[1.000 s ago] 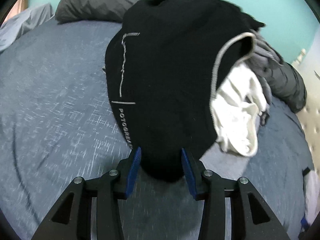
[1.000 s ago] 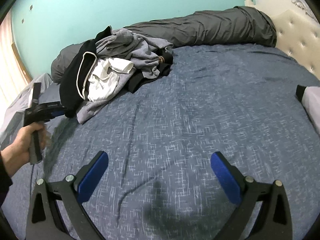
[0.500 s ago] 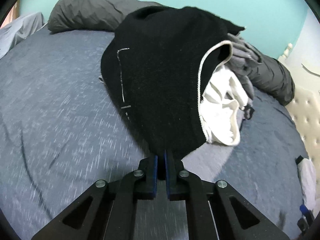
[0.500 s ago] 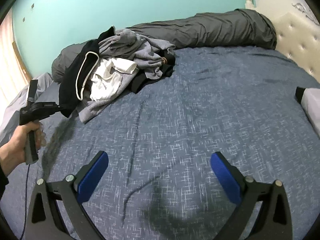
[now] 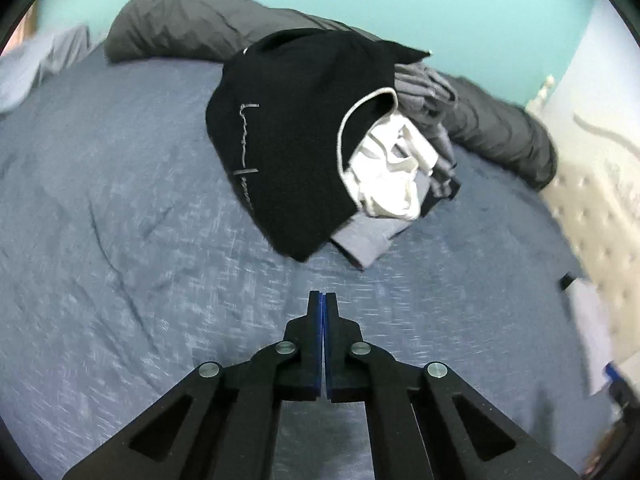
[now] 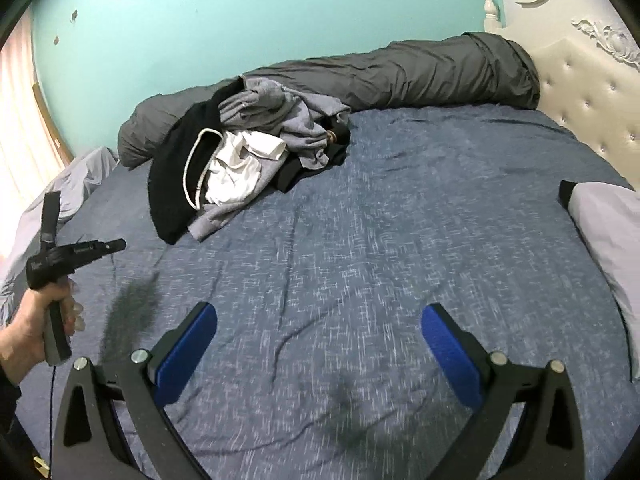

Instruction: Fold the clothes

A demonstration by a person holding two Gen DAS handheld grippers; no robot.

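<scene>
A pile of clothes [image 6: 248,160] lies on the bed [image 6: 400,240], in front of a long rolled blanket [image 6: 400,76]. The headboard [image 6: 592,92] stands to the right. A pillow [image 6: 608,232] lies at the bed's right side.

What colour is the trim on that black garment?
Light grey-white piping edges the black knit garment; clearest in the left wrist view.
</scene>
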